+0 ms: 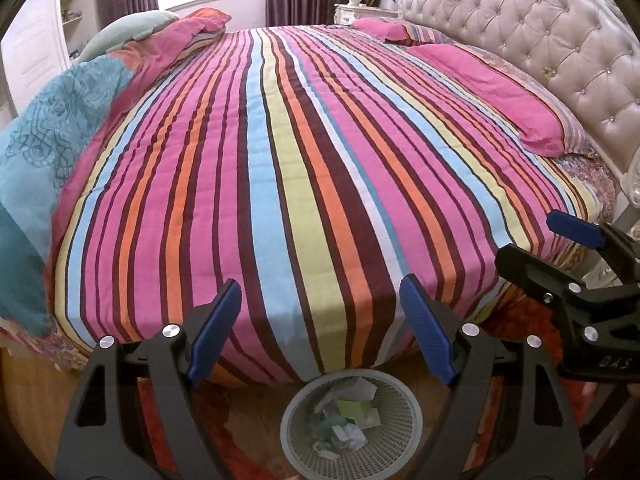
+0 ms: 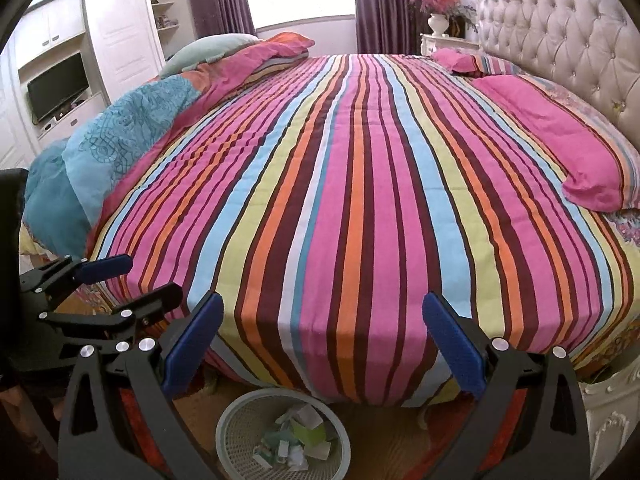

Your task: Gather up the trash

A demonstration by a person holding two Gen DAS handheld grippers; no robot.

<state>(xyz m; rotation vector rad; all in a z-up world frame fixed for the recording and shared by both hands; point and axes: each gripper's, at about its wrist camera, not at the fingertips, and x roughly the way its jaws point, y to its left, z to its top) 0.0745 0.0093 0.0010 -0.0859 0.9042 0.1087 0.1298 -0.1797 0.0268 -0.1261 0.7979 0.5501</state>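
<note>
A white mesh waste basket stands on the floor at the foot of the bed; it holds crumpled paper scraps, white and pale green. It also shows in the right wrist view, with the scraps inside. My left gripper is open and empty, above the basket. My right gripper is open and empty, above and right of the basket. The right gripper shows at the right edge of the left wrist view; the left one shows at the left of the right wrist view.
A striped bedspread covers the bed. Pink pillows lie by the tufted headboard. A bunched blue and pink duvet lies on the left. A red rug and wood floor lie below. A nightstand with a vase stands behind.
</note>
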